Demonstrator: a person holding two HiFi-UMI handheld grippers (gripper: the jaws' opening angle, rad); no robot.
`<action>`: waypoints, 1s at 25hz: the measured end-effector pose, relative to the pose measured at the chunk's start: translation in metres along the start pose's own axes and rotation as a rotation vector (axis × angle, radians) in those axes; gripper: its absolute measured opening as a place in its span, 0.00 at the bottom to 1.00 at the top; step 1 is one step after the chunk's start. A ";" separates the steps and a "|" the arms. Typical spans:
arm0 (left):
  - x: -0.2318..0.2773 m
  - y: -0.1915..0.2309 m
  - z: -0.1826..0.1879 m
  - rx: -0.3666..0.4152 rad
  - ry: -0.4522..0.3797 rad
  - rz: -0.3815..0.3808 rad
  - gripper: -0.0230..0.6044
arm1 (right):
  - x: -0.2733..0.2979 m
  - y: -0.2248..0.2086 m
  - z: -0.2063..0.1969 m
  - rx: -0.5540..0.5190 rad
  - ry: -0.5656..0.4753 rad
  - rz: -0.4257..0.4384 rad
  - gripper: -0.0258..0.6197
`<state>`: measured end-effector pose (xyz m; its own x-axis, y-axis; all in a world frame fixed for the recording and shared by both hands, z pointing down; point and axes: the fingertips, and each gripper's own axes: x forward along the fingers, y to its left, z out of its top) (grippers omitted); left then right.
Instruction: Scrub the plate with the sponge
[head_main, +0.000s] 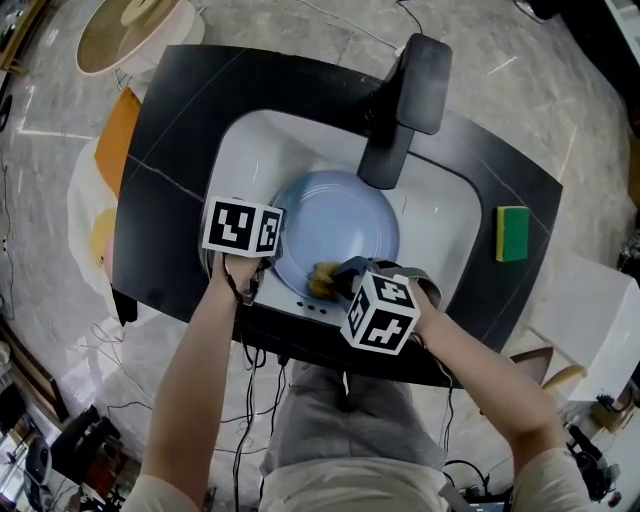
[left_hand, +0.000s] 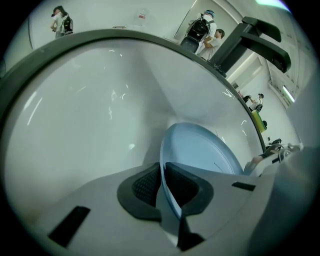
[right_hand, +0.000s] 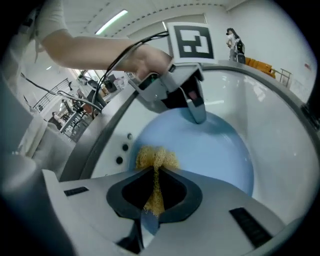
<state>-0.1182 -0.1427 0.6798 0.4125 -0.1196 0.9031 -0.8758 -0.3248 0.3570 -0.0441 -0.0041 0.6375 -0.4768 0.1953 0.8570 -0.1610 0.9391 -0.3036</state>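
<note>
A light blue plate (head_main: 340, 215) lies in the white sink basin (head_main: 250, 150). My left gripper (head_main: 270, 264) is shut on the plate's left rim; in the left gripper view the rim (left_hand: 200, 150) runs between the dark pads of that gripper (left_hand: 162, 182). My right gripper (head_main: 332, 282) is shut on a yellow fibrous sponge (head_main: 321, 281), which rests on the near edge of the plate. The right gripper view shows the sponge (right_hand: 156, 159) bunched in front of the right gripper (right_hand: 156, 187), on the plate (right_hand: 210, 150), with the left gripper (right_hand: 195, 110) across from it.
A black faucet (head_main: 405, 110) reaches over the far side of the basin, above the plate. A green sponge (head_main: 512, 233) lies on the black counter (head_main: 180, 110) to the right of the sink. The person's body stands at the counter's front edge.
</note>
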 end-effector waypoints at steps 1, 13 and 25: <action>0.000 0.000 0.000 -0.006 0.000 0.002 0.11 | 0.004 0.003 0.011 -0.015 -0.024 -0.006 0.12; -0.005 0.001 -0.008 -0.041 -0.018 0.011 0.10 | 0.028 -0.077 0.051 0.029 -0.101 -0.110 0.12; -0.007 0.006 -0.001 0.006 -0.013 0.011 0.10 | -0.005 -0.181 -0.025 0.214 0.015 -0.377 0.12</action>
<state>-0.1265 -0.1431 0.6754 0.4058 -0.1350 0.9040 -0.8790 -0.3286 0.3455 0.0086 -0.1676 0.6987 -0.3382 -0.1449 0.9299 -0.4980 0.8659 -0.0462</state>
